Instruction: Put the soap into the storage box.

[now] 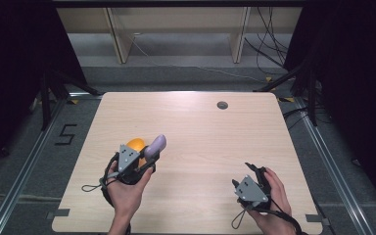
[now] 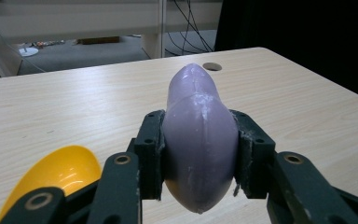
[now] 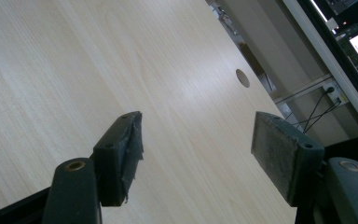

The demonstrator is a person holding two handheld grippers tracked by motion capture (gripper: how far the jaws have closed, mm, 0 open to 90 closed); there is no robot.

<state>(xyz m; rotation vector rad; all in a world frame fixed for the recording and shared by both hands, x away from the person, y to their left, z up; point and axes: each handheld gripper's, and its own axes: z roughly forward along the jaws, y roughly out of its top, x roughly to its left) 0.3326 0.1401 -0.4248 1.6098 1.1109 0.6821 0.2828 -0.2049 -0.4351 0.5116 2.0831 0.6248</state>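
A purple egg-shaped piece [image 2: 199, 140] is clamped between the pads of the left gripper [image 1: 149, 157], with one pad pressed against each of its flanks and its rounded nose pointed past the fingertips toward 1 o'clock on the table [image 1: 200, 127]. In the high view the piece [image 1: 155, 146] is held over the left half of the tabletop, at about 8 o'clock from the centre. An orange bowl [image 1: 135, 145] is seen just beside it at its 9 o'clock, and in the left gripper view that bowl [image 2: 60, 170] lies low at 8 o'clock of the piece. The right gripper [image 1: 247, 172] is held near the front edge at 5 o'clock, its jaws spread wide with bare wood between the pads [image 3: 120, 156]. A round grommet [image 1: 222, 105] is set in the table toward 1 o'clock
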